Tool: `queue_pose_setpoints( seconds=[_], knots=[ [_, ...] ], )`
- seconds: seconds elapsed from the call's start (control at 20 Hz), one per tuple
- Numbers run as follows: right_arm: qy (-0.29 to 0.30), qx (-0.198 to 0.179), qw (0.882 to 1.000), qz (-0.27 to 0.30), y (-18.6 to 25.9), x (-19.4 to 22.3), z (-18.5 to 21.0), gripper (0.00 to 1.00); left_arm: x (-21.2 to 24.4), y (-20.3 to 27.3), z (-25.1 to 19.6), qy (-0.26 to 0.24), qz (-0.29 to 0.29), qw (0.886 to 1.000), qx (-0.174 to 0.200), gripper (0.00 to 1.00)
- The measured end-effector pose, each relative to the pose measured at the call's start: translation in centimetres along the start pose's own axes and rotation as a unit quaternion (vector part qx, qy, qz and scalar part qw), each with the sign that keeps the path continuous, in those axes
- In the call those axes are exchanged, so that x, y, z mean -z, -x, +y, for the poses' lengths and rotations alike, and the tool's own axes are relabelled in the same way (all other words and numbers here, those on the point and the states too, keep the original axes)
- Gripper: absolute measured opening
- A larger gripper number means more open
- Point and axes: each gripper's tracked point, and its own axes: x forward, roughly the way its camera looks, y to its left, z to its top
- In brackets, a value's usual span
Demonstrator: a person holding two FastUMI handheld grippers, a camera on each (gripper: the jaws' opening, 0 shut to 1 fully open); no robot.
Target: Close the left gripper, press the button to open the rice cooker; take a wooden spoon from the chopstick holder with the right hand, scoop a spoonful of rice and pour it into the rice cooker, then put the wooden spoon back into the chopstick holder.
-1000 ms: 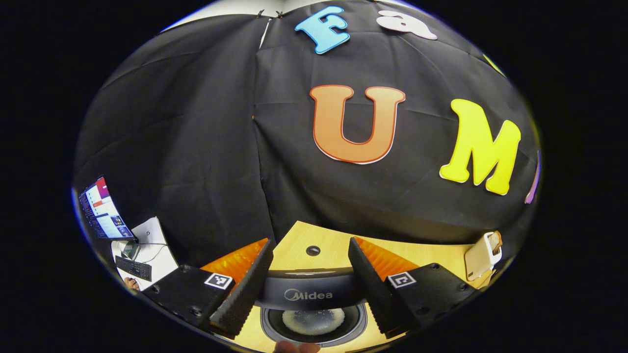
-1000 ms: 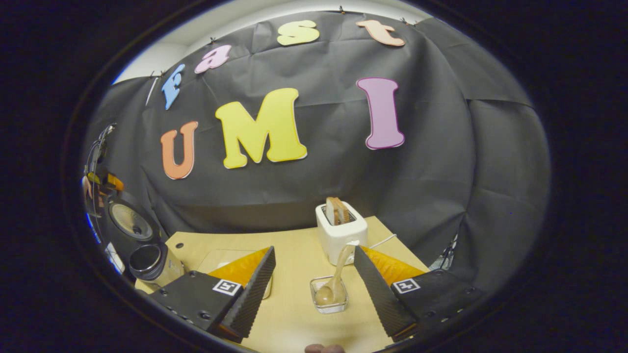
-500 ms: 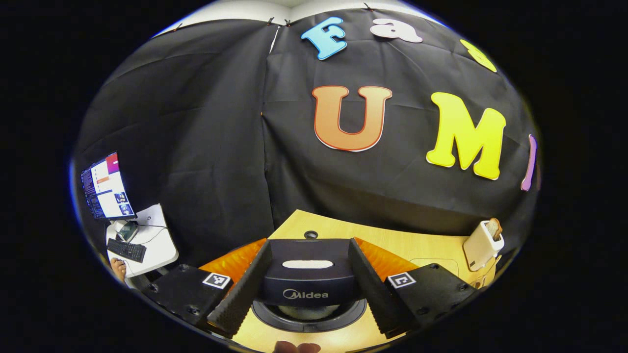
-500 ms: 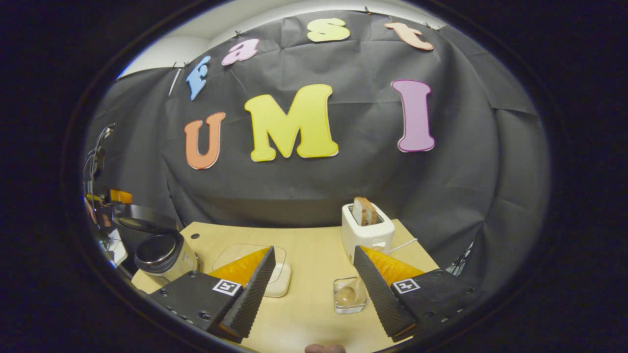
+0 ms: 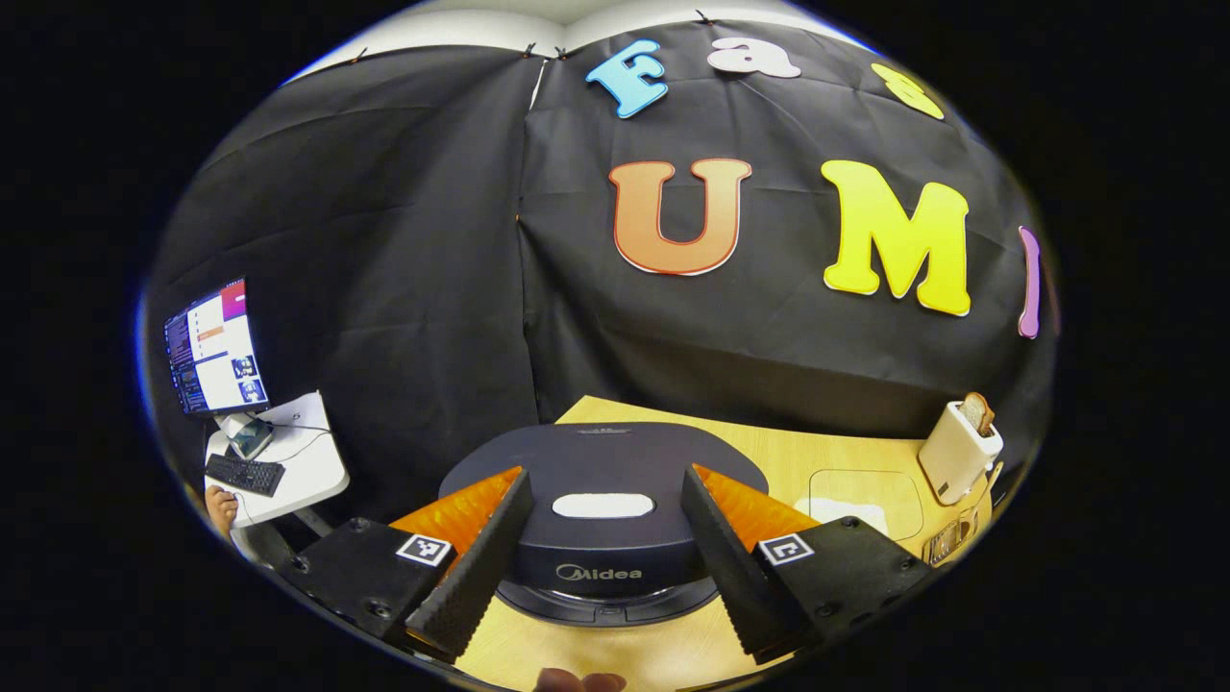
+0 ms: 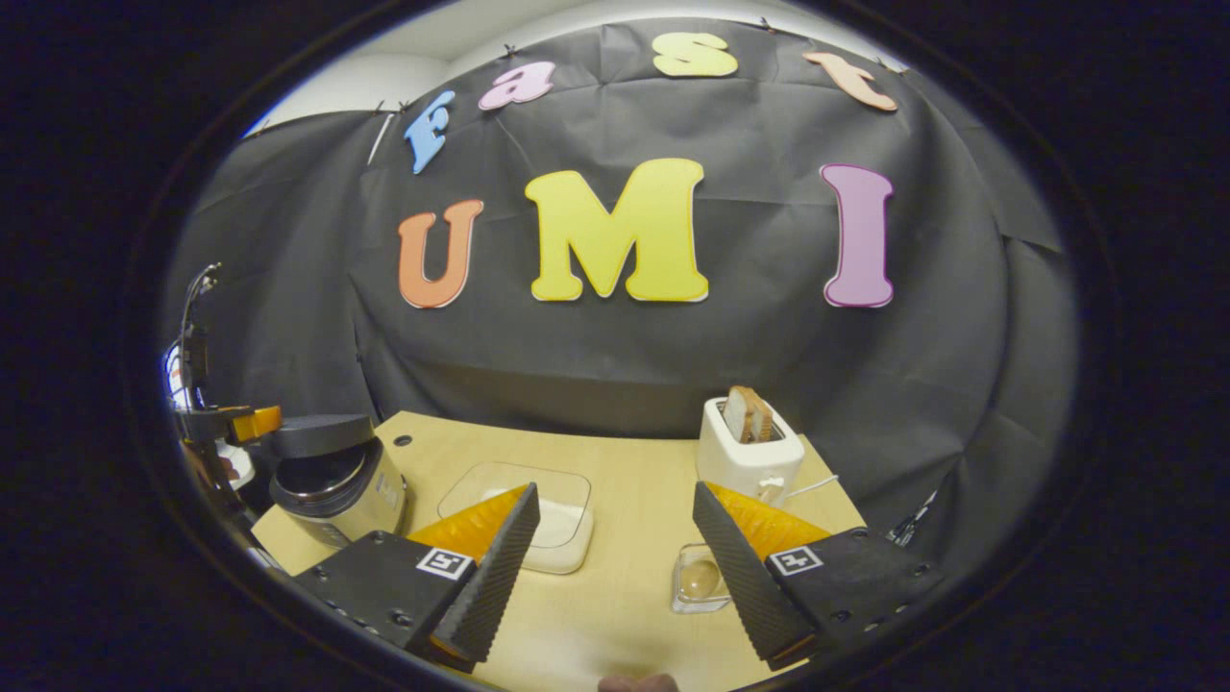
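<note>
Below, smooth rounded dark rice cooker (image 5: 603, 481) lid between left tool (image 5: 603, 548)'s wide-open, empty ridged fingers.

Ahead of your right hand-held gripper (image 6: 610, 567) the counter (image 6: 634, 481) lies bare between the clear rice dish (image 6: 524, 509) on the left and the small glass holder (image 6: 700, 580) just beside its right finger. The toaster (image 6: 750, 452) blocks the far right. The rice cooker (image 5: 603, 519) sits between the spread fingers of your left hand-held gripper (image 5: 603, 553), barring its way forward.
</note>
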Motion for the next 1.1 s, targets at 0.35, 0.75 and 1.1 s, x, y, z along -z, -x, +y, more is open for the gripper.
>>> queue_pose_setpoints(
  seconds=[0.35,0.75,1.1],
  knots=[
    [0.026,-0.017,1.000,0.001,-0.1,-0.4,2.0,0.96,3.1,0.1,0.1,0.016,0.011,1.000,-0.019,1.00],
    [0.037,-0.042,0.998,-0.002,-0.3,-0.6,4.1,0.96,7.1,-0.3,-0.2,0.007,0.012,1.000,-0.027,1.00],
    [0.026,-0.060,0.998,0.005,-0.2,0.4,5.1,0.96,7.7,-0.4,-0.3,0.005,-0.024,0.999,-0.025,1.00]
  ],
)
